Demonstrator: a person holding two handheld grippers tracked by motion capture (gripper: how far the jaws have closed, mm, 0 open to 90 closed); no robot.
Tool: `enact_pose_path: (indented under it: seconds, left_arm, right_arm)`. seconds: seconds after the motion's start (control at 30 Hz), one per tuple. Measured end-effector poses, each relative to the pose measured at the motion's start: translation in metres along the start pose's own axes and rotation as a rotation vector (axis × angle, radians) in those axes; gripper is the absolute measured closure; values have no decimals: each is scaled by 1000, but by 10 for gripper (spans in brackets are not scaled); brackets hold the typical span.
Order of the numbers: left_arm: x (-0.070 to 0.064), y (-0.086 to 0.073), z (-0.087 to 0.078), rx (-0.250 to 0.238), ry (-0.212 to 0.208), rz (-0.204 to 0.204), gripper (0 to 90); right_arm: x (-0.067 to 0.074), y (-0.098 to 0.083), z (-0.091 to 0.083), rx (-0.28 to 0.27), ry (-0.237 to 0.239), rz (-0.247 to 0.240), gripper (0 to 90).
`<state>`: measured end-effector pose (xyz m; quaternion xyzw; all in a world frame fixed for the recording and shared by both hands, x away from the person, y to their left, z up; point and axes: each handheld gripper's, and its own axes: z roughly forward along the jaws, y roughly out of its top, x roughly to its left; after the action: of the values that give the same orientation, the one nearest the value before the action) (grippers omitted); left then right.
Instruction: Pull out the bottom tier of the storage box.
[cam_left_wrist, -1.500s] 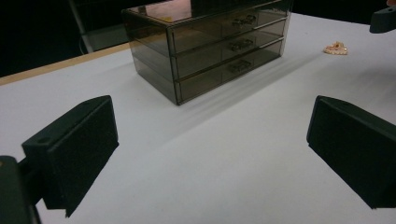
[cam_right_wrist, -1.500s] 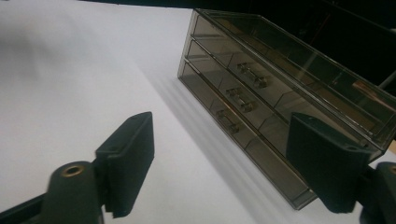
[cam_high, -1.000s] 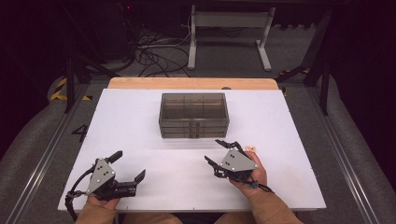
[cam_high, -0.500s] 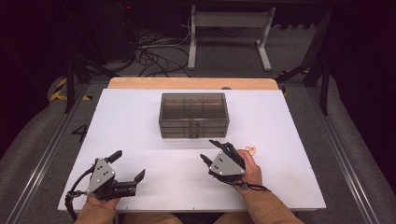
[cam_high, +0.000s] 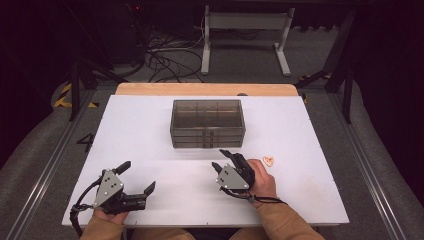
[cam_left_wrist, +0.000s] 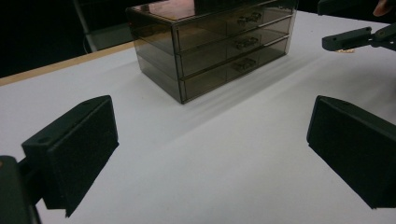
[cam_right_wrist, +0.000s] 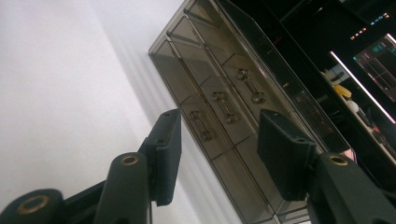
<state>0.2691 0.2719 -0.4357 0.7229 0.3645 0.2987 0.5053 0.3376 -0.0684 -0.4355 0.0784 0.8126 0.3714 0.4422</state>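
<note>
Small pinkish object (cam_high: 268, 161), too small to tell

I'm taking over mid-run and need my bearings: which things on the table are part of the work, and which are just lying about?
In play:
- smoked drawer box, three drawers, all closed
- right claw, jaws apart with nothing between them, just been closing, aimed at the drawer handles

Lying about:
- small pale heart-shaped piece on the white table
- left claw, open near the front edge

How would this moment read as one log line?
right gripper: jaws closing, empty, nearing drawer box | left gripper: open, resting on table
</note>
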Motion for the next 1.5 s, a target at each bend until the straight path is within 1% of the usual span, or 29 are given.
enact_pose_path:
  seconds: [0.13, 0.27, 0.57, 0.67, 0.7, 0.73, 0.87, 0.9, 1.0, 1.03, 1.07, 1.1, 1.13, 1.17, 1.2, 1.33, 1.5]
  left_arm:
    - [0, 0, 0, -3, 6, 4, 26]
    - [0, 0, 0, -4, 5, 4, 26]
    - [0, 0, 0, -3, 4, 0, 26]
    - [0, 0, -1, -5, 5, -3, 26]
    - [0, 0, -1, -5, 5, -3, 26]
    - [0, 0, -1, -5, 5, -4, 26]
    - [0, 0, -1, -6, 4, -4, 26]
    - [1, 0, 0, -5, 4, -1, 26]
    - [1, 0, -1, -6, 5, -1, 26]
    - [1, 0, -1, -5, 5, -1, 26]
    - [1, 0, -1, -5, 5, -1, 26]
    - [1, 0, 0, -5, 4, -1, 26]
    - [1, 0, 0, -5, 4, -1, 26]
    - [1, 0, 0, -5, 4, -1, 26]
    - [1, 0, 0, -5, 4, -1, 26]
    - [1, 0, -1, -5, 5, -1, 26]
    - [1, 0, 0, -4, 4, -1, 26]
  right_arm:
    - [3, -1, 6, 19, -15, -17, 516]
    - [5, -1, 7, 19, -15, -26, 516]
    - [6, -2, 11, -1, -28, -32, 514]
    - [7, -1, 14, 16, -44, -53, 515]
    - [8, -1, 17, 26, -55, -74, 517]
    - [8, -1, 17, 26, -55, -74, 517]
    - [10, 0, 22, 53, -64, -113, 518]
    - [12, 0, 25, 64, -73, -123, 524]
    - [15, 1, 28, 78, -79, -136, 530]
    - [18, 2, 31, 89, -90, -155, 534]
    - [18, 2, 31, 89, -90, -155, 534]
    - [20, 2, 35, 95, -100, -179, 536]
    - [20, 2, 35, 95, -100, -179, 536]
    - [21, 2, 37, 102, -106, -192, 537]
    - [21, 2, 37, 102, -106, -192, 537]
    - [26, 3, 43, 120, -134, -201, 544]
    - [28, 2, 48, 133, -151, -208, 544]
